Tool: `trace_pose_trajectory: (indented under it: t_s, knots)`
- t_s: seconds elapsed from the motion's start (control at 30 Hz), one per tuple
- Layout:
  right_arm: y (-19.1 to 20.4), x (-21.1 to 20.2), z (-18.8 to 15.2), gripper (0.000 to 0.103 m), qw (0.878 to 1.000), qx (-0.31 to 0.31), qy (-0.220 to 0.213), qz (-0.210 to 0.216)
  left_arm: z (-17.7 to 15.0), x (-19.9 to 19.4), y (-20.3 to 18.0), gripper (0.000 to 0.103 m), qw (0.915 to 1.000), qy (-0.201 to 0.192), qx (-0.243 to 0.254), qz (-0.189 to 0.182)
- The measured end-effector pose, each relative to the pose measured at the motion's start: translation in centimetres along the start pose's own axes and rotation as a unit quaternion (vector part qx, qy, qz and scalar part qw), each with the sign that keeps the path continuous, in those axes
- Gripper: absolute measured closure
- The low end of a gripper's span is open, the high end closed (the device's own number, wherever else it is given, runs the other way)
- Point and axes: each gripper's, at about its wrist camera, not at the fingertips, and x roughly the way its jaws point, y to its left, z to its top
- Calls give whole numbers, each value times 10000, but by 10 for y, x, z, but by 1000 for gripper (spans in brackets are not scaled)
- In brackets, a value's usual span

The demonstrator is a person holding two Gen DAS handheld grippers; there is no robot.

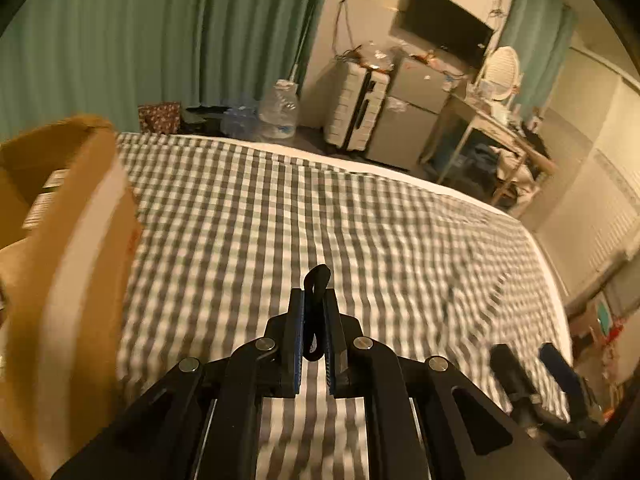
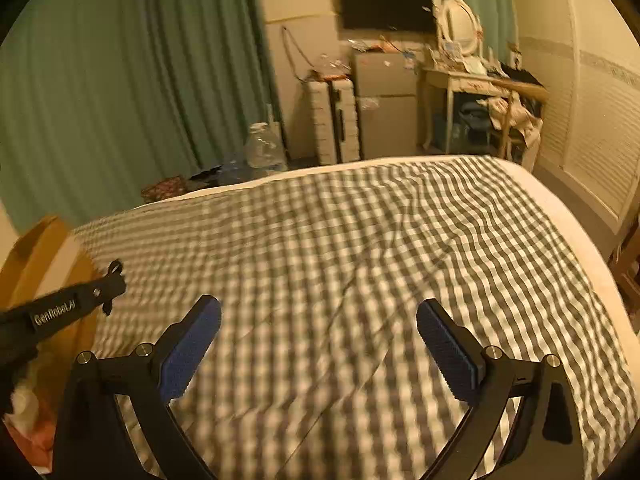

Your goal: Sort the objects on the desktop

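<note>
My left gripper (image 1: 314, 295) is shut on a small black looped item (image 1: 318, 274) whose end sticks out past the fingertips, above the checked bedsheet (image 1: 280, 208). An open brown cardboard box (image 1: 68, 248) stands close on its left. In the right wrist view the left gripper (image 2: 114, 286) reaches in from the left in front of the box (image 2: 36, 252), and the black item (image 2: 115, 267) shows at its tip. My right gripper (image 2: 319, 306) hangs open over the sheet (image 2: 340, 240) with nothing between its blue pads (image 2: 188, 352). It also shows blurred in the left wrist view (image 1: 528, 354).
The bed's far edge (image 2: 320, 168) drops to the floor. Beyond it are green curtains (image 2: 120, 80), water bottles (image 1: 278, 110), a white suitcase (image 1: 354, 108), a small fridge (image 2: 384, 108), a wall screen (image 2: 384, 4) and a cluttered desk (image 2: 480, 80). A louvred wardrobe (image 2: 592, 120) stands on the right.
</note>
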Motion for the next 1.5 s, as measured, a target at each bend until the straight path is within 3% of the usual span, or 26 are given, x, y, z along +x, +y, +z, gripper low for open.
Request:
trace_pose_trajectory:
  t_s: [0.1, 0.23, 0.37, 0.53, 0.7, 0.9, 0.93, 1.0, 1.03, 1.07, 1.2, 1.27, 1.5]
  knots:
    - [24, -33, -18, 4, 9999, -108, -8, 52, -5, -38, 8, 94, 9998, -160, 130, -19]
    - [52, -81, -24, 4, 9995, -193, -194, 141, 11, -83, 36, 94, 9992, -374, -82, -64]
    - [81, -131, -17, 4, 9973, -217, -681, 150, 35, -135, 67, 94, 9965, -816, -151, 8]
    - [112, -157, 3, 4, 9962, 8, -777, 395, 43, -180, 93, 94, 9931, -1145, 99, 243]
    - [138, -151, 4, 4, 9965, -60, -618, 558, 36, -173, 139, 94, 9939, -964, -68, 534]
    - [157, -122, -3, 4, 9973, -366, -380, 502, 25, -120, 197, 91, 9942, -204, -489, 940]
    - [158, -118, -5, 4, 9974, -354, -343, 525, 23, -116, 201, 82, 9933, -142, -550, 1006]
    - [159, -106, -7, 4, 9976, -341, -236, 550, 23, -115, 208, 43, 9929, -208, -671, 958]
    - [160, -102, -9, 4, 9978, -325, -201, 551, 24, -115, 209, 16, 9926, -260, -660, 988]
    - [162, -97, -9, 4, 9977, -316, -156, 571, 25, -117, 208, 8, 9917, -339, -629, 1066]
    - [166, -90, -13, 4, 9977, -338, -121, 582, 21, -123, 199, 8, 9929, -449, -367, 1035]
    - [168, -88, -12, 4, 9974, -350, -125, 616, 15, -125, 195, 5, 9917, -415, -281, 1187]
    - [168, -105, -20, 4, 9970, -536, -207, 525, -30, -143, 191, 4, 9909, -504, -591, 1097]
